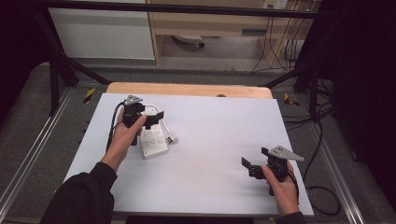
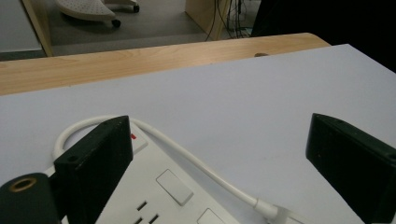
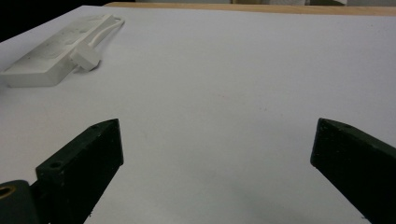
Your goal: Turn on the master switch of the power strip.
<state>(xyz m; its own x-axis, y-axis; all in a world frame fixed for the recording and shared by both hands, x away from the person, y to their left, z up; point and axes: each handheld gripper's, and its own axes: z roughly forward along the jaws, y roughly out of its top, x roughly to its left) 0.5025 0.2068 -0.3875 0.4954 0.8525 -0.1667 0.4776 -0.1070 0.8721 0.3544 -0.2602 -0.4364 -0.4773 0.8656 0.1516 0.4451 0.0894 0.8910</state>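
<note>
A white power strip lies on the left part of the white table top. Its white cable loops round to a plug lying beside it. My left gripper hovers open just over the strip's far end. In the left gripper view the strip with its red switch sits under the left jaw, and the plug lies between the jaws. My right gripper stands open near the front right, over bare table, pointing left. The right gripper view has the strip and plug far off.
A wooden edge borders the table's far side. Black frame bars rise at both back corners. Cables trail on the floor at the right. A chair base and a cabinet stand beyond the table.
</note>
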